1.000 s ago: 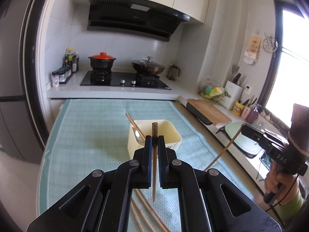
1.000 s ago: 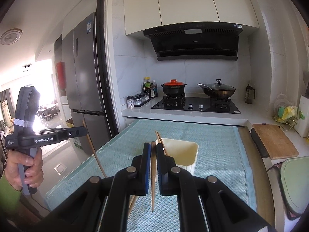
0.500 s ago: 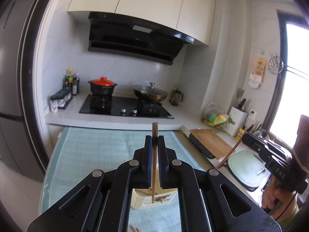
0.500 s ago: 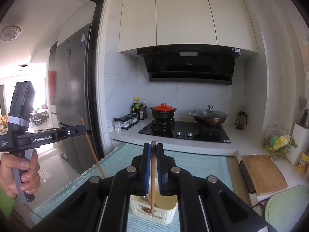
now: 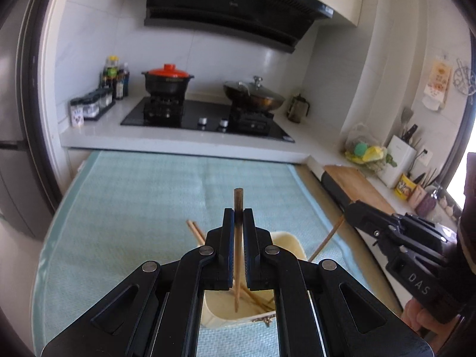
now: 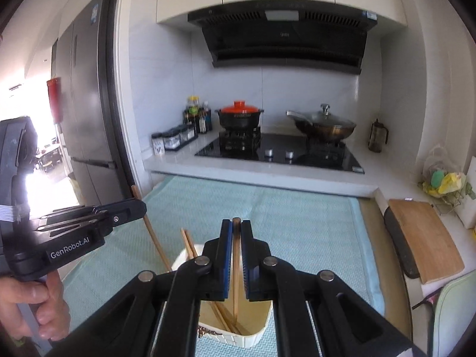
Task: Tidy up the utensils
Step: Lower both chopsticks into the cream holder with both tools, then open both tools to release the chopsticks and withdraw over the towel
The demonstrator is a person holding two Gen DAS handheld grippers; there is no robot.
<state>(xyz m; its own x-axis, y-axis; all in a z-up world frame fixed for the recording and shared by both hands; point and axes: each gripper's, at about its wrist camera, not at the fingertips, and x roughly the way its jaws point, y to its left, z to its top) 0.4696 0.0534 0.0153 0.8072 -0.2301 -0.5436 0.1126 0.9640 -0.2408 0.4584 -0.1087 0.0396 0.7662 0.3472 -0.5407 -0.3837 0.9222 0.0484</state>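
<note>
Two wooden chopsticks are in play, one pinched in each tool. In the left wrist view the left tool (image 5: 238, 217) has its jaws pressed onto a slim brown wooden chopstick (image 5: 237, 255) that stands upright at lower centre of the frame, its lower tip hanging inside the cream plastic utensil holder (image 5: 287, 241). The right tool (image 6: 236, 227) clamps a second wooden chopstick (image 6: 235, 267) the same way, tip down in that holder (image 6: 261, 324), where several chopsticks (image 6: 221, 312) already lean.

A second ago both tools were further back, with the holder ahead of them on the pale green woven mat (image 5: 134, 208) covering the worktop; now both have come forward and a little down, so the holder sits directly beneath the jaws. Judging by this, the carry is finished and what remains is to let both sticks drop in. Each one looks aligned with the opening, though a tilt on release could tip one against the rim
</note>
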